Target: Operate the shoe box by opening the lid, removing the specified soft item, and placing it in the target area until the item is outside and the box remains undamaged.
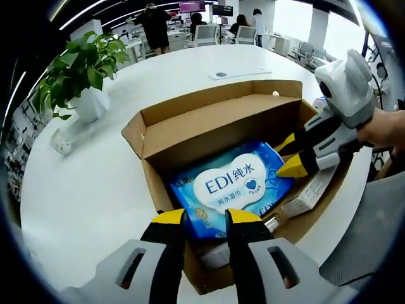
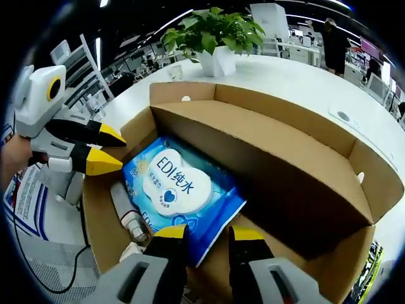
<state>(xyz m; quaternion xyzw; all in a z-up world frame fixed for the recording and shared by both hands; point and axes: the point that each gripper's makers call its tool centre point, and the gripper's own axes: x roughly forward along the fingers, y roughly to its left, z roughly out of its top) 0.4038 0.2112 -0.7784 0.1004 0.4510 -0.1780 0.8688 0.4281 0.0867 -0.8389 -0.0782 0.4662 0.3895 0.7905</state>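
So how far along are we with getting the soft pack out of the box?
Done: the brown cardboard shoe box stands open, flaps up. In hand: both grippers, left and right, hover open over the blue-and-white soft wipes pack, neither gripping it. Left: grasp the pack, lift it out, set it on the white table.

The blue wipes pack [image 1: 237,185] [image 2: 179,188] in the box is showing "EDI 纯水" over smaller, unreadable print

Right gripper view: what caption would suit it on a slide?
Two open hand-held grippers, right and left, poised over a blue wipes pack in an open cardboard box.
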